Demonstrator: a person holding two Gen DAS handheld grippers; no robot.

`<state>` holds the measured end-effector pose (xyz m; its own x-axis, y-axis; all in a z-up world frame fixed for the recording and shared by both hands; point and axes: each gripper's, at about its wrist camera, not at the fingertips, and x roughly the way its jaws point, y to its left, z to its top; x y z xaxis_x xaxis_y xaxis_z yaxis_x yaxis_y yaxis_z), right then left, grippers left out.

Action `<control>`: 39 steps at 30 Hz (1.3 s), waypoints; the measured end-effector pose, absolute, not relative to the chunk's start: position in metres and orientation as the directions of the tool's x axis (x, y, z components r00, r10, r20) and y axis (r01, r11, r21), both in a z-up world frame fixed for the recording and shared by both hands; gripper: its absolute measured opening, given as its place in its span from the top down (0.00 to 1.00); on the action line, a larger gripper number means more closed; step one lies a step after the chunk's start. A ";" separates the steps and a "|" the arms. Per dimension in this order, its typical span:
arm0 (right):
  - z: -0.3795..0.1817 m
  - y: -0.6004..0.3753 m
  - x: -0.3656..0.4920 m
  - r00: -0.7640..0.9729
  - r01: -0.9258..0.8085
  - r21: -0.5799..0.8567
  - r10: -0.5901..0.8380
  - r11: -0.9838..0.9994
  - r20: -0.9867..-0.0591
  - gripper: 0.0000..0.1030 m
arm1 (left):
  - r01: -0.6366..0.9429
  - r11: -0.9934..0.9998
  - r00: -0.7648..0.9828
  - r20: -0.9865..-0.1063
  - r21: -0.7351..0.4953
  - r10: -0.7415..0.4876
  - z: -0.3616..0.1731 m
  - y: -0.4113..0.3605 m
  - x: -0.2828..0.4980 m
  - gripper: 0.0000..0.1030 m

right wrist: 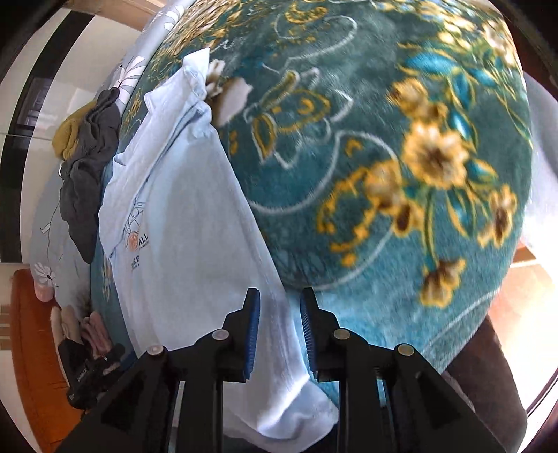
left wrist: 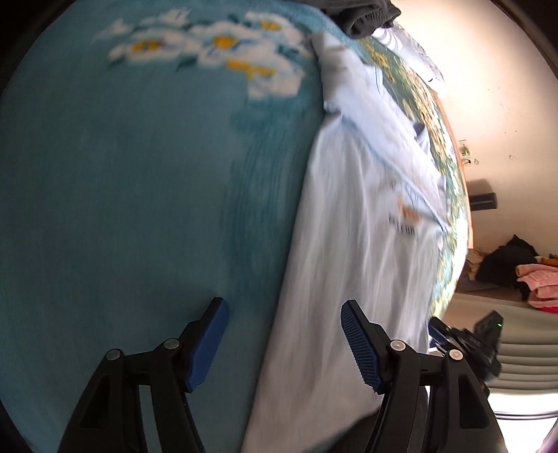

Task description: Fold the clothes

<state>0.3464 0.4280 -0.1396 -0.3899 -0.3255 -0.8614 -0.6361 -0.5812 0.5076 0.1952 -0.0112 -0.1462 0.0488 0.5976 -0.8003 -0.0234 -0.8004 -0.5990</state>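
Left wrist view
- Left gripper (left wrist: 284, 343): jaws spread wide, nothing between the blue pads (left wrist: 359, 345); it hangs above the bed with one finger over the plain cover and the other over the shirt.
- Light blue shirt (left wrist: 355, 216): lies flat in a long strip on the right part of the bed, its printed logo towards the far right edge; the picture is blurred.
- Teal bedspread (left wrist: 122, 181): plain blue-green with a patch of white and yellow flowers at the top, left of the shirt.
- Grey garment (left wrist: 369, 17): bunched at the far end of the bed, beyond the shirt.
- Right gripper (left wrist: 467, 345): seen low at the right, beside the shirt's edge; its jaws cannot be read here.
- Pile of clothes (left wrist: 523, 275): dark and pink, off the bed at the right.

Right wrist view
- Right gripper (right wrist: 280, 332): jaws slightly parted, the shirt's (right wrist: 181, 223) long edge running under the gap; the pads do not press it.
- Floral blanket (right wrist: 383, 156): dark teal with gold flowers, right of the shirt and under its edge.
- Grey garment (right wrist: 90, 174): crumpled left of the shirt, with a mustard piece (right wrist: 68, 134) beside it.
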 end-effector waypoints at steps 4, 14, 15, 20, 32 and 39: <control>-0.143 0.423 0.358 -0.396 -0.636 0.531 -0.353 -0.561 -0.848 0.76 | 0.044 -0.771 0.088 -0.766 -0.636 0.637 -0.153 -0.017 0.217 0.31; -0.151 0.415 0.375 -0.403 -0.639 0.570 -0.406 -0.517 -0.820 0.76 | 0.092 -0.755 0.038 -0.756 -0.649 0.654 -0.152 -0.019 0.236 0.42; -0.151 0.415 0.375 -0.403 -0.638 0.570 -0.406 -0.518 -0.820 0.76 | 0.104 -0.753 0.034 -0.755 -0.649 0.655 -0.152 -0.019 0.236 0.44; -0.147 0.410 0.376 -0.419 -0.612 0.581 -0.402 -0.537 -0.814 0.78 | 0.082 -0.773 0.050 -0.772 -0.629 0.633 -0.152 -0.014 0.230 0.47; -0.096 0.404 0.382 -0.583 -0.492 0.690 -0.388 -0.531 -0.714 0.96 | 0.052 -0.720 -0.057 -0.722 -0.692 0.690 -0.107 -0.017 0.213 0.97; -0.050 0.385 0.403 -0.662 -0.386 0.744 -0.397 -0.546 -0.635 0.96 | -0.025 -0.680 -0.102 -0.674 -0.733 0.731 -0.059 -0.042 0.229 0.99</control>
